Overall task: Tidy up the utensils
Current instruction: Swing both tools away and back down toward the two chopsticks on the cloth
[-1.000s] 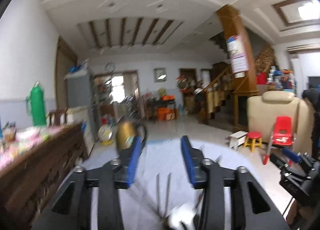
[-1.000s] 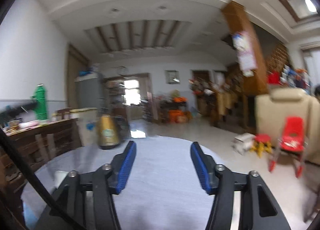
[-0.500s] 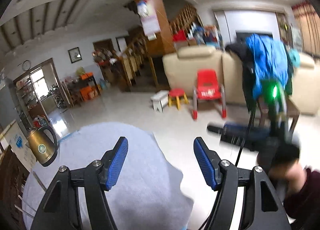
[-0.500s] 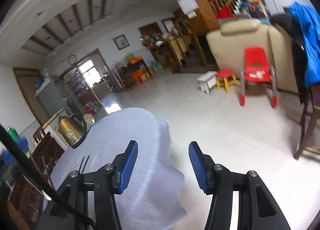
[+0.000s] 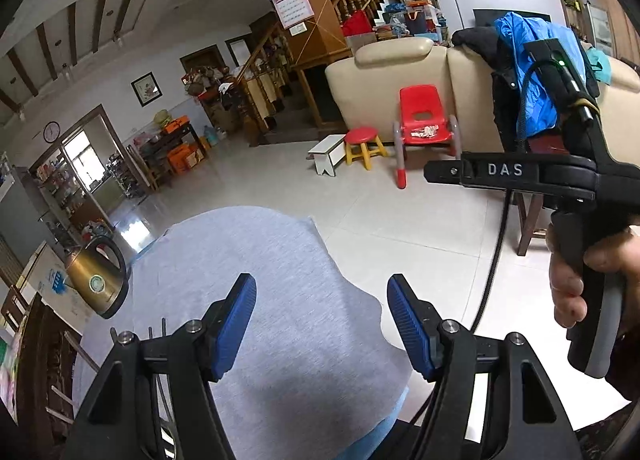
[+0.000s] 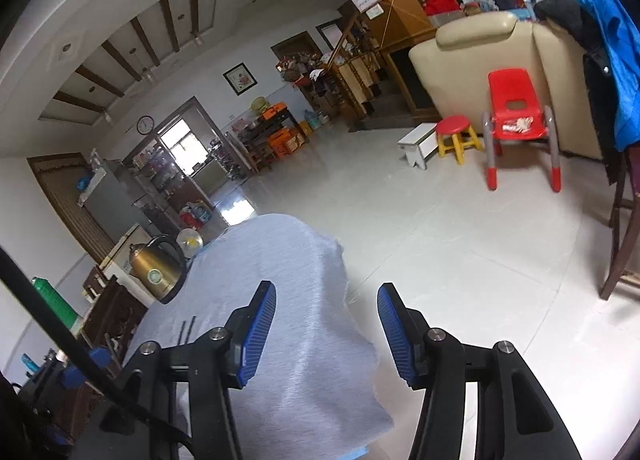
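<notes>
A table under a grey cloth (image 5: 288, 260) fills the lower middle of both views. Thin dark utensil tips (image 5: 157, 334) poke out behind the left finger in the left wrist view. In the right wrist view the utensil tips (image 6: 187, 330) lie on the cloth (image 6: 296, 268) at the left. My left gripper (image 5: 322, 324) is open over the cloth's right edge, with nothing between its blue pads. My right gripper (image 6: 326, 334) is also open and empty, half over the cloth and half over the floor. In the left wrist view a hand (image 5: 580, 280) holds the right gripper's black body (image 5: 520, 172).
A gold kettle (image 5: 98, 280) stands at the table's far left, also seen as the kettle (image 6: 158, 272) from the right wrist. A dark wooden sideboard (image 6: 116, 312) lies left of the table. White tiled floor (image 6: 460, 244), a red chair (image 6: 518, 116), stools and a cream sofa (image 5: 384, 80) lie right.
Both views have swung right, from straight across the table to its right edge and the floor. The left jaws stand wider than a second ago. The utensils slid toward the left edge.
</notes>
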A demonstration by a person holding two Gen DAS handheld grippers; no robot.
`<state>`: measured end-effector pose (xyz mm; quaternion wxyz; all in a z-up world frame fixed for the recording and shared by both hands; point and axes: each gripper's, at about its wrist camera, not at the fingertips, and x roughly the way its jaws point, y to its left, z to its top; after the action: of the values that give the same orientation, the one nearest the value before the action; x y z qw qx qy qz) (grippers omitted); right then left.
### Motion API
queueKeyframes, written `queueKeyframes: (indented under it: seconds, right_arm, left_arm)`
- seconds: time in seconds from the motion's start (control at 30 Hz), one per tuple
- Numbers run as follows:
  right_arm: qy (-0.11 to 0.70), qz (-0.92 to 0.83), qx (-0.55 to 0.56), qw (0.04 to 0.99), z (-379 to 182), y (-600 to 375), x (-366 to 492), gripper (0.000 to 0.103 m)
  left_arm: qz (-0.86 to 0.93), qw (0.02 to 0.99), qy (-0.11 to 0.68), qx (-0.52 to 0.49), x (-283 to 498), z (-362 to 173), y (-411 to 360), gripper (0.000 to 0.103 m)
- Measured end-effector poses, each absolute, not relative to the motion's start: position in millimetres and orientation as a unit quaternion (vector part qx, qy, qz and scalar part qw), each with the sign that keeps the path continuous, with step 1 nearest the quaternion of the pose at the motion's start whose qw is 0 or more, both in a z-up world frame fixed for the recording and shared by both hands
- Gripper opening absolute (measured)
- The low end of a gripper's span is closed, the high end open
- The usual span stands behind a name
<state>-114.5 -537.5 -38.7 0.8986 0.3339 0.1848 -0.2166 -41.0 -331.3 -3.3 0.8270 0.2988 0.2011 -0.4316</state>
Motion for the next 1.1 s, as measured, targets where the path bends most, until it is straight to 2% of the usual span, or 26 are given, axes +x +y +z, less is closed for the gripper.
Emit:
queueKeyframes:
  seconds: [0.33,0.6,0.87,1.1]
  right_arm:
    - [0.195,-0.198,0.329,0.903,-37,-522,-102,0.056]
    - [0.201,-0.18,0.309,0.912,-30,-502,-86,0.056]
    - [0.226,-0.15,0.331,0.904,-49,-496,-56,0.056]
    - [0.257,-0.102,0.366,0.889,-64,-493,13,0.055]
  left_arm:
    - [-0.436,0.825,0.206,0.296,-50,-1,-323,0.069]
    - [-0.424,0.844,0.212,0.251,-42,8,-294,0.069]
    - [-0.34,0.895,0.233,0.173,-14,8,-205,0.069]
    - [-0.21,0.94,0.245,0.111,18,8,-100,0.069]
